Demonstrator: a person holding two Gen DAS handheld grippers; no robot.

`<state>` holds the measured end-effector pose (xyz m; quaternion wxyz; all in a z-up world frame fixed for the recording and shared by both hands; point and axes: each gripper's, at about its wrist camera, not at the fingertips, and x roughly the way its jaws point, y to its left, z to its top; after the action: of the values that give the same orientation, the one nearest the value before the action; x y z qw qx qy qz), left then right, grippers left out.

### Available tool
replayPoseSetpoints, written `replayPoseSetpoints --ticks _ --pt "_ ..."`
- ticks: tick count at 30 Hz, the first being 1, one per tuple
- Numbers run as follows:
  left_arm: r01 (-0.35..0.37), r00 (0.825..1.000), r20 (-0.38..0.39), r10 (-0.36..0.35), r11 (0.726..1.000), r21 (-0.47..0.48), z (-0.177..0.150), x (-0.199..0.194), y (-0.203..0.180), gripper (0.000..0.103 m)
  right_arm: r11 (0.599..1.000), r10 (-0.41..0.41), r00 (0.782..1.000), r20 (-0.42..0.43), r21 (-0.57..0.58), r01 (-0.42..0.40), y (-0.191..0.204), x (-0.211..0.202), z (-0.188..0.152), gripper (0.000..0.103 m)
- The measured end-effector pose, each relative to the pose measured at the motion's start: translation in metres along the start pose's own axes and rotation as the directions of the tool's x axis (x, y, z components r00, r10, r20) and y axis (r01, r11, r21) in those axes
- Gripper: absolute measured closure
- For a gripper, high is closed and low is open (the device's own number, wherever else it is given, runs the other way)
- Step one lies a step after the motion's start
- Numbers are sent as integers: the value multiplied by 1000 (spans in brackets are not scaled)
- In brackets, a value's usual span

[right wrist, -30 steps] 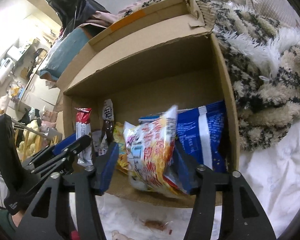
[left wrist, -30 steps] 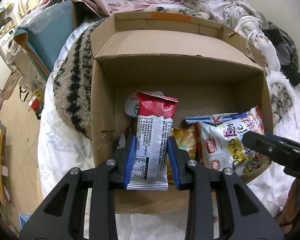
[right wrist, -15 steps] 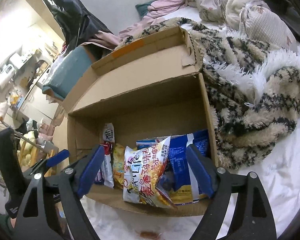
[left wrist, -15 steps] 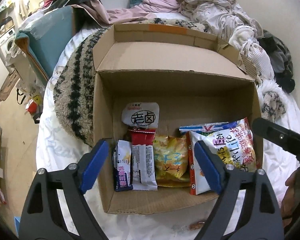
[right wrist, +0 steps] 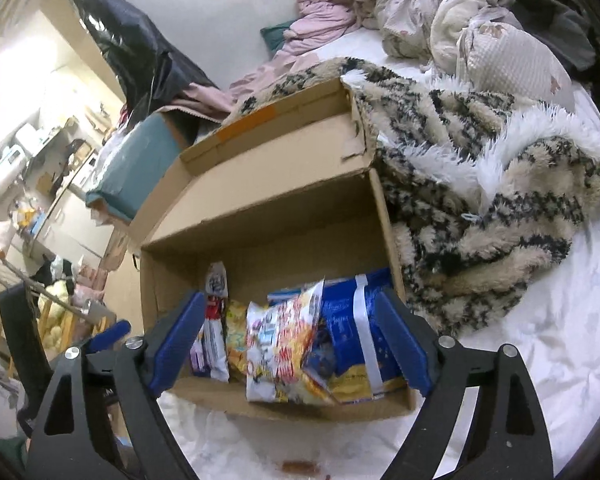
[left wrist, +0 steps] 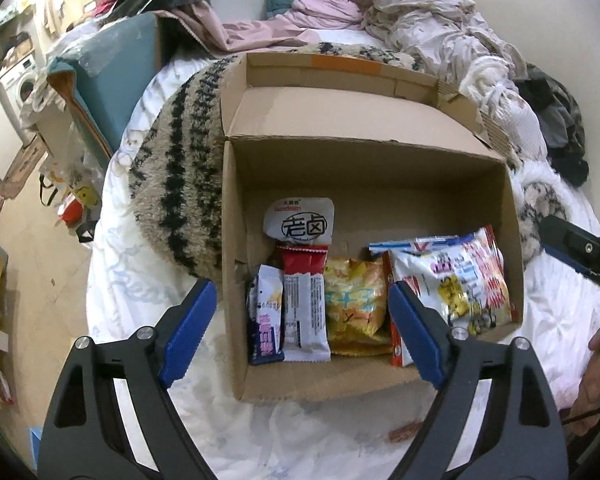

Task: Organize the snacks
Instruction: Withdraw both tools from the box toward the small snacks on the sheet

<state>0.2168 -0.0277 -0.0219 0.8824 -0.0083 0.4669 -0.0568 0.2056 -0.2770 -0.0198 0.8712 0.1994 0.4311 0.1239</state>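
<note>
My left gripper (left wrist: 300, 320) hangs wide open and holds nothing, just above the near edge of the cardboard box (left wrist: 236, 248) on the bed (left wrist: 140, 280). Between and beyond its fingers the snacks lie in a row inside the box: a purple-and-white bar (left wrist: 265, 320), a red-topped bar (left wrist: 305, 304), a yellow packet (left wrist: 354, 304) and, to the right, a white noodle bag (left wrist: 456, 276). My right gripper (right wrist: 296, 344) is also spread wide and empty, with the blue bag (right wrist: 356, 336) ahead between its fingers, against the box's right wall.
</note>
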Motion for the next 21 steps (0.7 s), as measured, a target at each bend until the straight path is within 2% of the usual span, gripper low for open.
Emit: replayPoseSetpoints --ticks 7,11,16,21 --pt "-31 998 47 28 998 63 -15 -28 2 18 1000 -22 1000 -12 19 23 -2 -20 -17 14" --pt "-3 1000 19 3 1000 4 -23 -35 15 18 999 -28 999 -33 40 30 -3 -27 -31 14" --pt "24 999 -37 -27 997 -76 -41 -40 28 18 997 8 998 -65 79 -3 -3 -33 -55 14" --pt "27 998 -48 -32 994 -103 -55 -49 32 18 1000 10 994 -106 29 -7 12 -37 -78 14"
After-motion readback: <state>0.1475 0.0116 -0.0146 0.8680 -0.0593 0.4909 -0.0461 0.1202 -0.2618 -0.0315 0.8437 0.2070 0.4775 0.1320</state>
